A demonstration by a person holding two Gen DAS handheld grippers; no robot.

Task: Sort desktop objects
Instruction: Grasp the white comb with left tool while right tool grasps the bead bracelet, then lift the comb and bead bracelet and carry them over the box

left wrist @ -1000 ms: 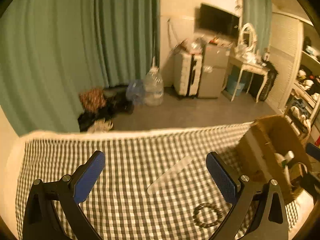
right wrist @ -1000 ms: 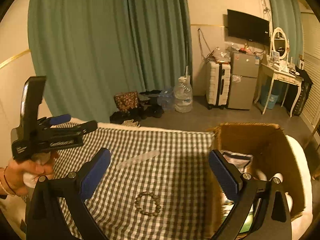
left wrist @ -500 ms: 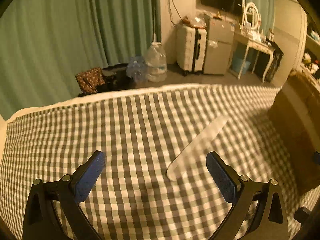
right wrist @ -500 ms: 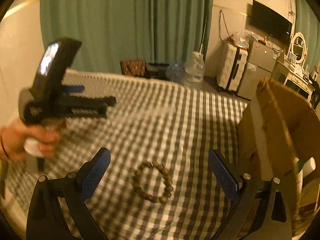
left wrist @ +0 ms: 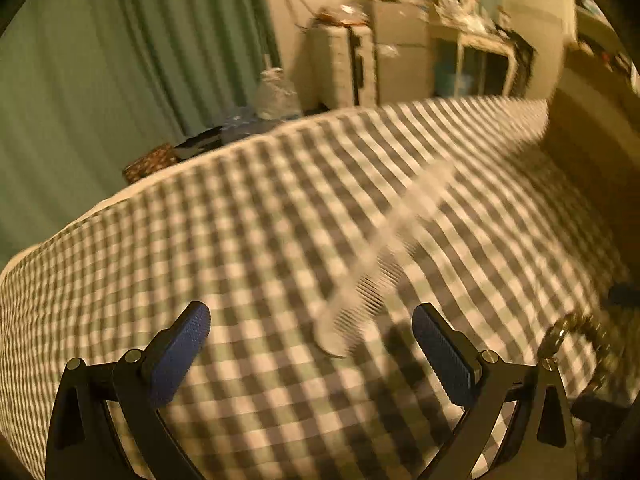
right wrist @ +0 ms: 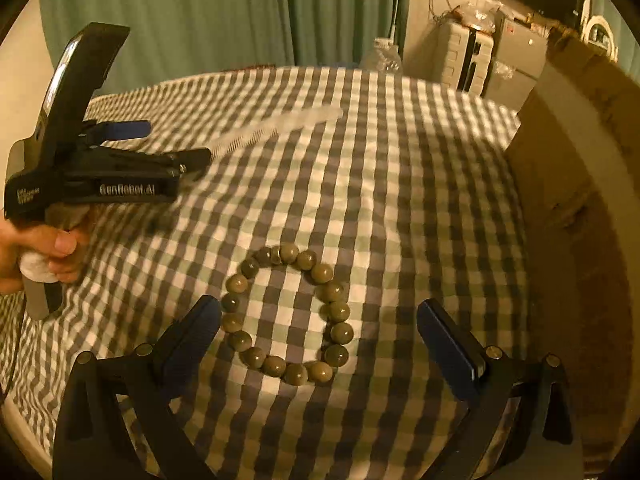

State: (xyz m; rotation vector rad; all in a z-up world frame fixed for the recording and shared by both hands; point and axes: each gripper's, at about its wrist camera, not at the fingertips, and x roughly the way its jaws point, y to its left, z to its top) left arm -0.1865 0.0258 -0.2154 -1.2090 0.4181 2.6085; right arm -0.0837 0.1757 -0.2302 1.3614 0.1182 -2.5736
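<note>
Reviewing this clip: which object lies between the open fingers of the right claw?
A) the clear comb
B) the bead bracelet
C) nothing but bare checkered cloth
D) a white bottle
B: in the right wrist view the bead bracelet lies flat on the checkered cloth between the spread fingers of the right claw, while the clear comb sits farther off by the left claw.

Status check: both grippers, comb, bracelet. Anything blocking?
Left gripper open, straddling clear comb. Right gripper open over bead bracelet. Both items flat on checked cloth. Nothing blocking.
</note>
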